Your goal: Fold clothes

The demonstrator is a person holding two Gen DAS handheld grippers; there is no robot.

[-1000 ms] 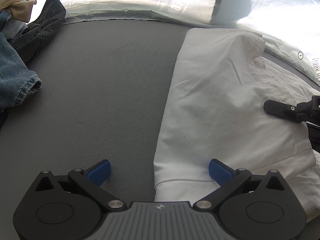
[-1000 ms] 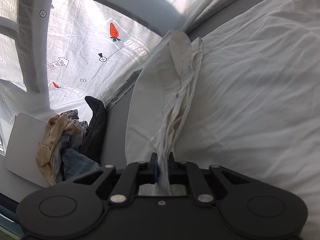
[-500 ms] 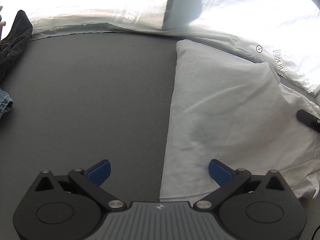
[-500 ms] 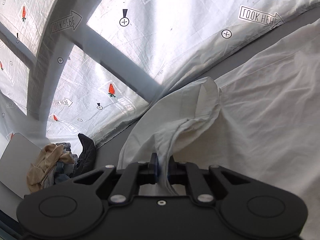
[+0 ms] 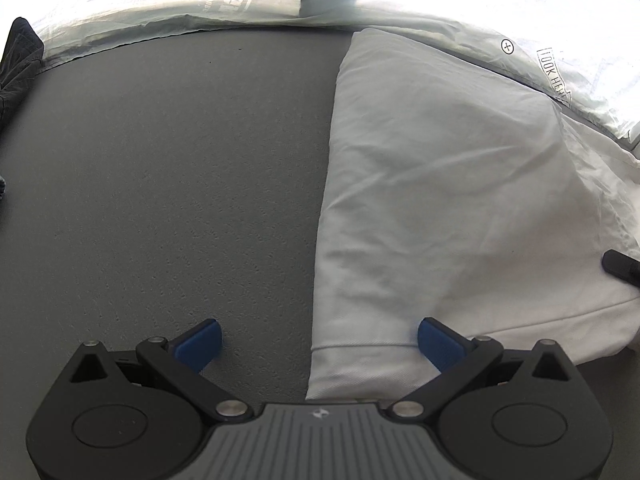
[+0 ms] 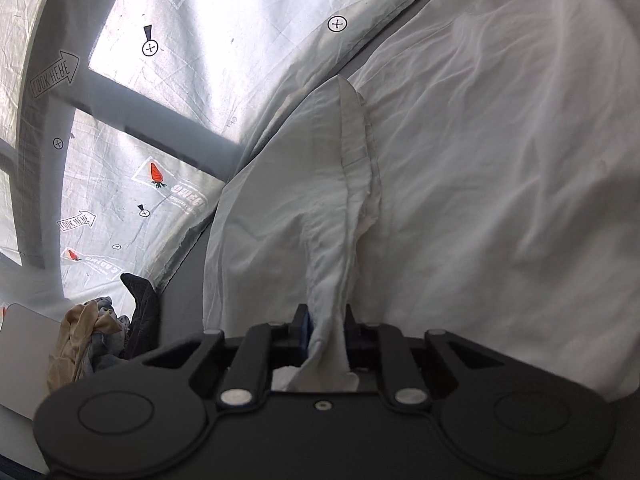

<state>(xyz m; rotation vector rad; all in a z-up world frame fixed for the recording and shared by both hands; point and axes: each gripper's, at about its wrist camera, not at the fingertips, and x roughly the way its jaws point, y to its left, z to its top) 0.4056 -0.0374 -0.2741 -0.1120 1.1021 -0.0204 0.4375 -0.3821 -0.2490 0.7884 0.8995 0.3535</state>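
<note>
A white garment [image 5: 448,200] lies partly folded on the grey table [image 5: 168,184], its straight folded edge running down the middle of the left wrist view. My left gripper [image 5: 318,344] is open low over the garment's near hemmed corner; one blue pad [image 5: 200,344] is over bare table and the other blue pad [image 5: 438,346] is over the cloth. My right gripper [image 6: 326,330] is shut on a bunched ridge of the same white garment [image 6: 480,184] and holds it lifted. A right gripper finger [image 5: 620,266] shows at the right edge of the left wrist view.
A pile of other clothes [image 6: 100,336], tan, denim and black, lies at the table's far left beside a grey board [image 6: 24,356]. A black garment [image 5: 18,56] shows at the left edge. A printed white backdrop sheet [image 6: 200,80] runs behind the table.
My right gripper has carried the pinched ridge of cloth along and the fold lies flatter. My left gripper has shifted slightly over the near hem, still open.
</note>
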